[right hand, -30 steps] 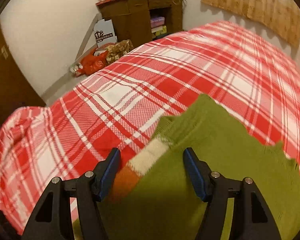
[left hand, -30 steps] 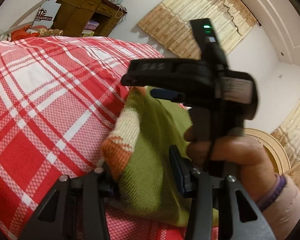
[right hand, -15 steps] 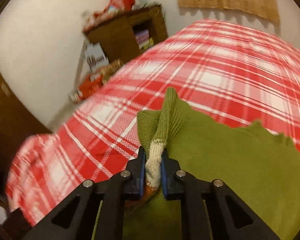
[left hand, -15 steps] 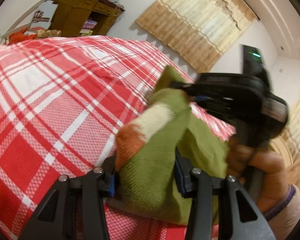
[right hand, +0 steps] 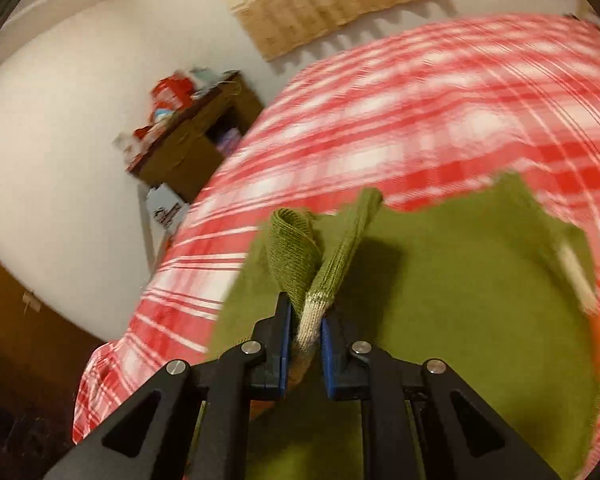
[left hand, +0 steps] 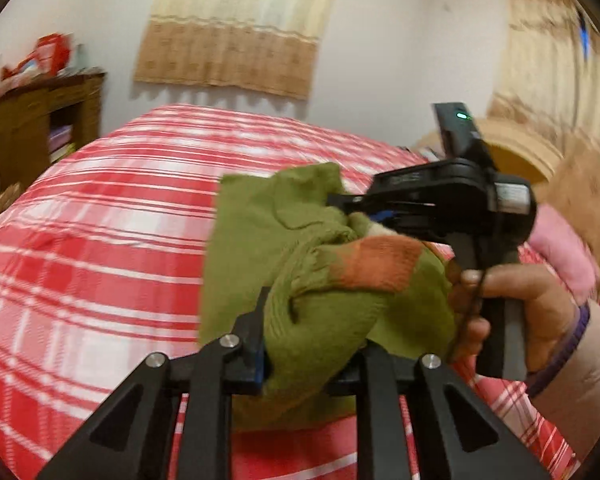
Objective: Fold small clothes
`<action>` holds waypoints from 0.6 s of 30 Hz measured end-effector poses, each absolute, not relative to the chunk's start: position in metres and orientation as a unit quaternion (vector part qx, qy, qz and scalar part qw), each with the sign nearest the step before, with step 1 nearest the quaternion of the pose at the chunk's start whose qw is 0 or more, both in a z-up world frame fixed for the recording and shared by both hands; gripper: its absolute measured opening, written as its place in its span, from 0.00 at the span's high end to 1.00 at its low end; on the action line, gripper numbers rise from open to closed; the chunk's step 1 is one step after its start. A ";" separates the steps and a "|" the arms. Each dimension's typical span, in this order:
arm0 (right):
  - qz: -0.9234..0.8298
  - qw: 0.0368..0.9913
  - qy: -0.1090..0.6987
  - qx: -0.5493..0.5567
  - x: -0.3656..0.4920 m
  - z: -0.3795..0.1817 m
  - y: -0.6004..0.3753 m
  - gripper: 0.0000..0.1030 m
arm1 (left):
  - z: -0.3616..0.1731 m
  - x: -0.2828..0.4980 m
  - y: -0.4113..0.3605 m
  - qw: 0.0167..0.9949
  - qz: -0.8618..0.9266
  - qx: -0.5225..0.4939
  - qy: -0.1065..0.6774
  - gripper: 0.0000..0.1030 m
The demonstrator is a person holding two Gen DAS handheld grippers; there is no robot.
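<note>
A small green knit sweater [left hand: 268, 216] with white and orange cuff bands lies on the red plaid bed [left hand: 100, 248]. My left gripper [left hand: 312, 340] is shut on a bunched green fold of it. My right gripper [right hand: 305, 320] is shut on a sleeve cuff [right hand: 314, 316], pinching the white band, with the sleeve standing up between the jaws. The right gripper also shows in the left wrist view [left hand: 352, 208], close above the left one. The sweater body [right hand: 460, 280] spreads flat to the right in the right wrist view; its other cuff [right hand: 576, 276] lies at the far right.
The red and white plaid bedspread [right hand: 380, 120] covers the bed. A brown wooden cabinet [left hand: 40, 128] with clutter on top stands by the wall left of the bed. A woven beige curtain [left hand: 236, 40] hangs on the far wall.
My right gripper closed on the sleeve cuff and both grippers swung round with the sweater. The cuff's orange band now lies over the bunch held by the left gripper.
</note>
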State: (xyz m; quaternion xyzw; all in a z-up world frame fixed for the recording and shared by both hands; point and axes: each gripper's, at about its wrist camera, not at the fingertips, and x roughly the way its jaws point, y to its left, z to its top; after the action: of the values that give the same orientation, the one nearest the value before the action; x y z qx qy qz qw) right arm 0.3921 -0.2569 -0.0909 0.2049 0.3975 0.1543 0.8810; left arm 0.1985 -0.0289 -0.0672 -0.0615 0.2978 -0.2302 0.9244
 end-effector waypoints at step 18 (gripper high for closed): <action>0.167 0.845 0.415 0.294 0.384 -0.108 -0.290 0.29 | -0.083 0.197 -0.052 0.917 -0.231 -0.037 0.323 0.81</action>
State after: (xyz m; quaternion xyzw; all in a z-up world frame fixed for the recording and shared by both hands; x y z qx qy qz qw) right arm 0.3835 -0.2904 -0.1078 0.2940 0.4151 0.1672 0.8446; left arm 0.1974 -0.0524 -0.0825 -0.0370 0.3231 -0.2310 0.9170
